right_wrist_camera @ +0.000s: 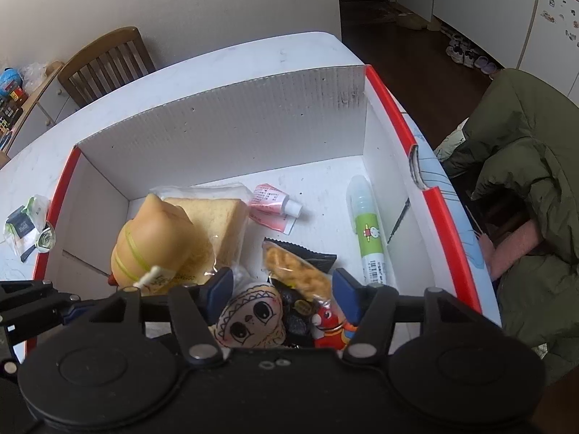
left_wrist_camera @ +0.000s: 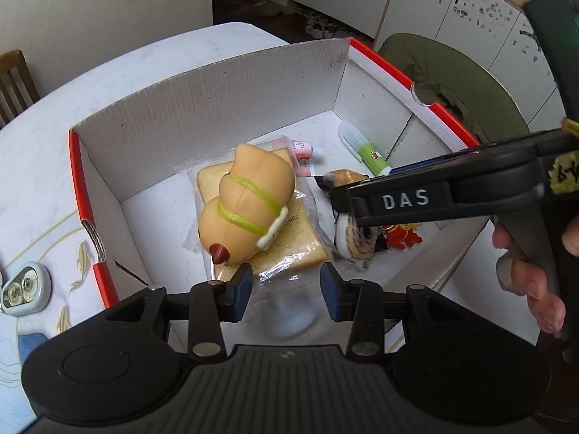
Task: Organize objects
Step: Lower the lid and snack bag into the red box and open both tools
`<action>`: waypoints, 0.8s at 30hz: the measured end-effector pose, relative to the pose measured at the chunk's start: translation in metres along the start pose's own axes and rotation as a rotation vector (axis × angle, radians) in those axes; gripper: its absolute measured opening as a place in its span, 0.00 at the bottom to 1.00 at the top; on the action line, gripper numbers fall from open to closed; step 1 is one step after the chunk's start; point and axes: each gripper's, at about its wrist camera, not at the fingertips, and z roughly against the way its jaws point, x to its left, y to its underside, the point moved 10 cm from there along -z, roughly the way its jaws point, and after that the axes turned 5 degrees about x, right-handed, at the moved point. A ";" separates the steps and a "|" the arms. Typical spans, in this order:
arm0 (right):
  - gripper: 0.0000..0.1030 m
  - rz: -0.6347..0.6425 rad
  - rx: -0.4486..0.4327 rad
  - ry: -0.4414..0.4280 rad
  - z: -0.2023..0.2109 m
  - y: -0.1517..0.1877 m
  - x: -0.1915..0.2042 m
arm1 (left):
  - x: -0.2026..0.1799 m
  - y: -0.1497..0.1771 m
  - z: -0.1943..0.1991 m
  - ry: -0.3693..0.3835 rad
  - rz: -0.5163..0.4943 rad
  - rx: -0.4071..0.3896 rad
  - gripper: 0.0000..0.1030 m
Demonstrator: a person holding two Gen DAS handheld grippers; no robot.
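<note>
Between the right gripper [right_wrist_camera: 278, 284] jaws, apart and empty: doll keychain [right_wrist_camera: 249, 316] and snack packet [right_wrist_camera: 295, 275], low in the box [right_wrist_camera: 224, 108]. Judgement: pick one item, close squarely, lift straight; the two overlap. Left gripper [left_wrist_camera: 286, 285], jaws also apart, hovers over bagged bread [left_wrist_camera: 275, 235] with the squishy toy [left_wrist_camera: 246, 202] on top. Beyond: pink tube [right_wrist_camera: 275, 202], glue stick [right_wrist_camera: 369, 231]. Box walls limit the approach. Outside on the surface [right_wrist_camera: 217, 61]: small packet [right_wrist_camera: 25, 222].

Tan squishy toy [left_wrist_camera: 246, 202] atop bagged bread [left_wrist_camera: 286, 242], seemingly tilted, in red-edged box [left_wrist_camera: 224, 108].
</note>
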 end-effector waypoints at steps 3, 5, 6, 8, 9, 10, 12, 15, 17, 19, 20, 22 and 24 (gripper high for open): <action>0.60 0.000 -0.007 -0.002 0.005 0.001 0.001 | 0.002 0.000 0.001 -0.007 0.002 -0.008 0.48; 0.61 0.002 -0.013 -0.006 0.009 0.002 0.002 | 0.003 0.000 0.005 0.004 0.009 -0.027 0.56; 0.61 0.007 -0.016 -0.008 0.012 0.002 0.002 | 0.003 0.000 0.007 0.013 0.011 -0.037 0.57; 0.62 0.016 -0.027 -0.008 0.017 0.002 0.004 | 0.001 -0.001 0.012 0.019 0.009 -0.057 0.59; 0.62 0.021 -0.032 -0.009 0.021 0.002 0.005 | 0.000 -0.002 0.015 0.018 0.002 -0.069 0.59; 0.62 0.024 -0.037 -0.009 0.024 0.003 0.007 | -0.001 -0.003 0.018 0.018 -0.005 -0.081 0.59; 0.62 0.028 -0.041 -0.011 0.029 0.004 0.009 | -0.002 -0.003 0.025 0.020 -0.013 -0.101 0.59; 0.64 0.040 -0.045 -0.019 0.039 0.008 0.014 | 0.000 -0.004 0.036 0.031 -0.004 -0.130 0.60; 0.66 0.049 -0.055 -0.019 0.046 0.009 0.018 | 0.004 -0.004 0.043 0.038 0.007 -0.146 0.60; 0.66 0.057 -0.065 -0.022 0.053 0.010 0.022 | 0.008 -0.003 0.050 0.045 0.017 -0.162 0.60; 0.66 0.061 -0.070 -0.024 0.056 0.010 0.024 | 0.011 -0.002 0.054 0.046 0.021 -0.170 0.60; 0.67 0.070 -0.082 -0.024 0.063 0.011 0.029 | 0.016 0.000 0.061 0.039 0.022 -0.190 0.60; 0.68 0.078 -0.097 -0.027 0.070 0.012 0.035 | 0.023 0.003 0.070 0.032 0.029 -0.209 0.60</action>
